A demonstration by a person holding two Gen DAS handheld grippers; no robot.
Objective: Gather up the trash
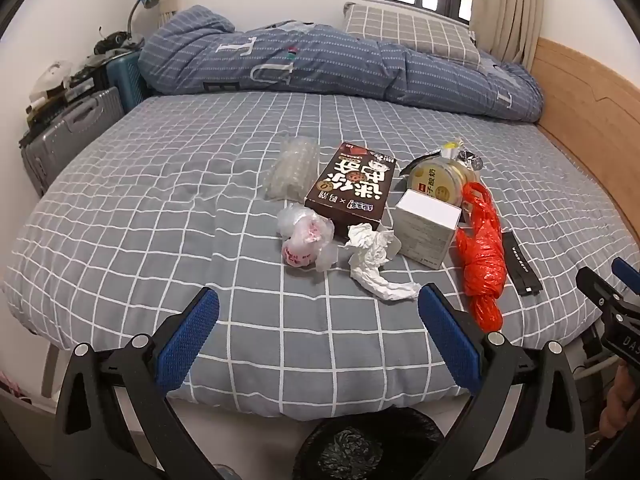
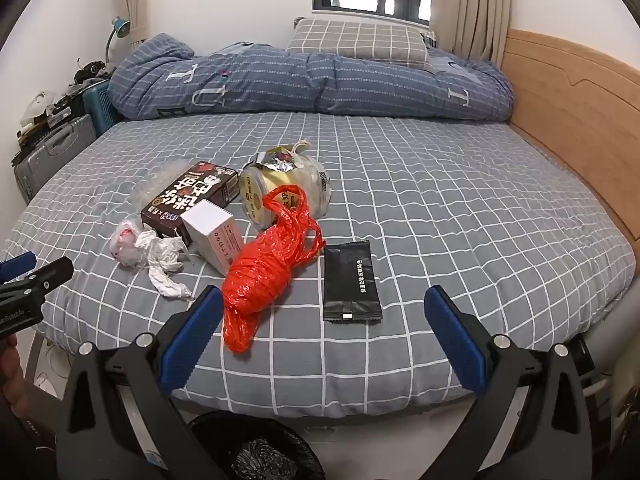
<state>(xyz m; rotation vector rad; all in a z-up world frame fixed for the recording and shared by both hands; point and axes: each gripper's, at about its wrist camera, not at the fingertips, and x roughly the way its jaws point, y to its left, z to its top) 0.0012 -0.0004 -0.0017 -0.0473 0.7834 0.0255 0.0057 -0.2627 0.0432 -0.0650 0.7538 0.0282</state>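
Trash lies in a loose cluster on the gray checked bedsheet (image 1: 160,208), all of it ahead of both grippers and none of it between any jaws. The left gripper (image 1: 318,340) hangs over the near edge of the bed with its blue-padded jaws spread wide and holding nothing. Just beyond its right finger lies a crumpled white tissue (image 1: 374,260), and to the left of that a balled clear plastic bag with red print (image 1: 306,240). Behind those two sits a brown snack box (image 1: 352,190), with a piece of bubble wrap (image 1: 290,168) beside it on the left and a small white carton (image 1: 428,226) on the right.

The right gripper (image 2: 324,340) also stands wide open and empty. A twisted red plastic bag (image 2: 268,268) lies just ahead of its left finger, its lower end reaching in near that finger's tip. A flat black sachet (image 2: 351,284) lies straight ahead, between the lines of the two fingers but beyond their tips. Farther back a yellow tub with torn foil lid (image 2: 280,192) lies on its side, touching the red bag.

Below both grippers, on the floor at the foot of the bed, a bin lined with a black bag (image 1: 368,444) stands open. A folded blue quilt (image 2: 312,80) and a checked pillow (image 2: 360,40) lie at the far side.
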